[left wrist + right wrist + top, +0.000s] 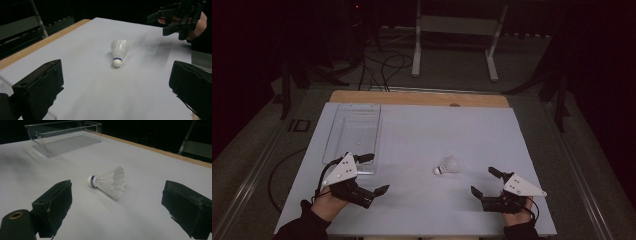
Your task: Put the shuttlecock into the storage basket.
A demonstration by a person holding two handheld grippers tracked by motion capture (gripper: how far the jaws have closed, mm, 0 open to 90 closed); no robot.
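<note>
Lower left of the high view: my left gripper (371, 172), jaws spread wide, nothing between them. Lower right: my right gripper (483, 181), likewise agape and empty. Between them, slightly farther up the white table (422, 135), the shuttlecock (447, 165) lies on its side, cork toward lower left. Upper left: a clear plastic tray (354, 131), apparently empty, though glare hampers my reading.

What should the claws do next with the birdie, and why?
Probably the right gripper should ease forward to the shuttlecock. Its jaws are open and it sits nearer than the left gripper. The shuttlecock lies on its side on the table, untouched, and the clear tray looks empty.
</note>
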